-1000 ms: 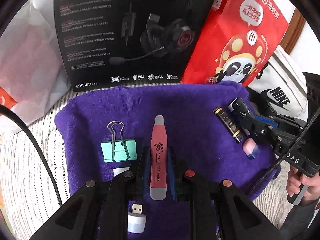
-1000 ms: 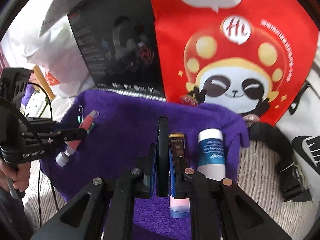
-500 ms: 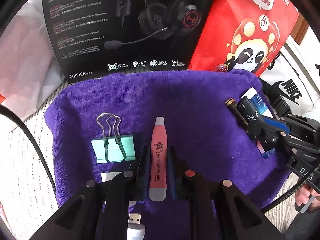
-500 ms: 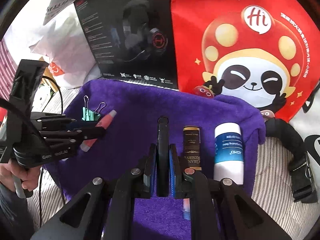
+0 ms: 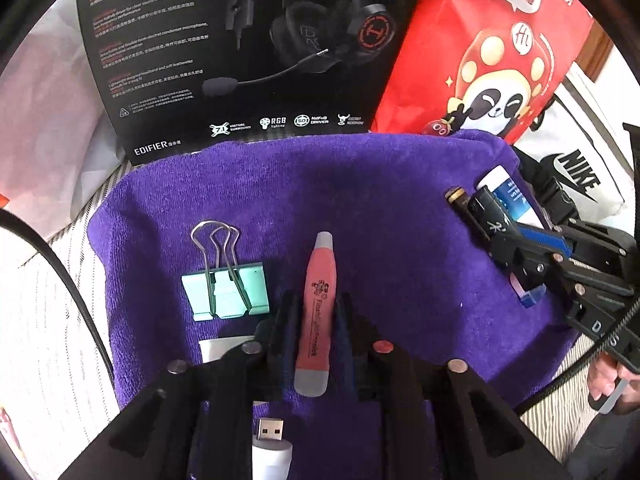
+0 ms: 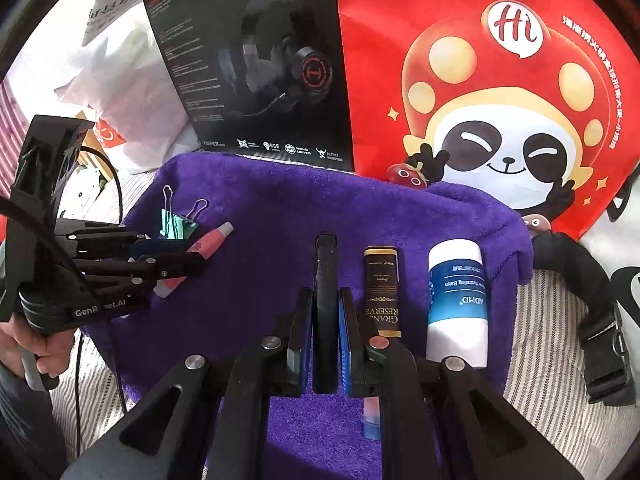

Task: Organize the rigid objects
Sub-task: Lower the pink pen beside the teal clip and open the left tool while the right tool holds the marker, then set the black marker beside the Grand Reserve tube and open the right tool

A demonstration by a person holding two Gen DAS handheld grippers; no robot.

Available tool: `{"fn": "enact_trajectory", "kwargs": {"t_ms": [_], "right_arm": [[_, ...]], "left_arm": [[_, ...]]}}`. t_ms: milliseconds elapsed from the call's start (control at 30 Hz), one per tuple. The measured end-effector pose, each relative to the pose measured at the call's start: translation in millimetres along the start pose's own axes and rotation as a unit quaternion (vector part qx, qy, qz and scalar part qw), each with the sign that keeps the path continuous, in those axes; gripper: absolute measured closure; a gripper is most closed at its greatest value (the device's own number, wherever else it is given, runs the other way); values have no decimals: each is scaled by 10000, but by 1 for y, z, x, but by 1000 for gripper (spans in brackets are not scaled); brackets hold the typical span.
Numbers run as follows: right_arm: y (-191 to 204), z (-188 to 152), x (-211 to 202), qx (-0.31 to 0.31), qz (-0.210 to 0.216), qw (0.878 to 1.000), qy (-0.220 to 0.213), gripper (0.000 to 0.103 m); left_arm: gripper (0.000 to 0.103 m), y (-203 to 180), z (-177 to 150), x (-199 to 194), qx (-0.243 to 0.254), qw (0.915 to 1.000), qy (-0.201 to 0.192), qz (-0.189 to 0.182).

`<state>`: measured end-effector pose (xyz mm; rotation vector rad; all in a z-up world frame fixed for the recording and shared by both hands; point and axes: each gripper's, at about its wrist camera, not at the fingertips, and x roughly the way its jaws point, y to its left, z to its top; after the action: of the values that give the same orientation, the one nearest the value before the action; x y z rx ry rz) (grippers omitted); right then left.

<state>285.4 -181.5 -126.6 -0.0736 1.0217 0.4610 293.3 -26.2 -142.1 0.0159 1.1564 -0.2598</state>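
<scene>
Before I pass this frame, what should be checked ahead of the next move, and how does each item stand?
1. Left gripper closed on the pink pen: ok.
2. Right gripper closed on the black stick: ok.
3. Green binder clip apart from the left fingers: ok.
4. Brown tube and white bottle lying side by side on the purple towel: ok.
5. Pen lifted off the towel: cannot tell.
</scene>
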Motion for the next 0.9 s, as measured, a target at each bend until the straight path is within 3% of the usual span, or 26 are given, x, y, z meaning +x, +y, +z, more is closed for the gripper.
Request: {"fn": "enact_trajectory", "kwargs": {"t_ms": [200, 300, 700, 900], "right_arm": [[-1, 0, 2, 66, -28, 10000, -5, 91], [2, 0, 8, 72, 20, 10000, 41, 91], [5, -2, 34, 99, -390, 9989, 229, 91], [5, -1, 39, 133, -389, 9989, 215, 91]], "left_arm": [[80, 3, 0, -16, 65, 9999, -102, -8], [74, 5, 1, -27, 67, 9998, -212, 11], [73, 16, 0, -45, 33, 9992, -370, -130], [73, 17, -1, -50, 15, 9990, -426, -161]]}}
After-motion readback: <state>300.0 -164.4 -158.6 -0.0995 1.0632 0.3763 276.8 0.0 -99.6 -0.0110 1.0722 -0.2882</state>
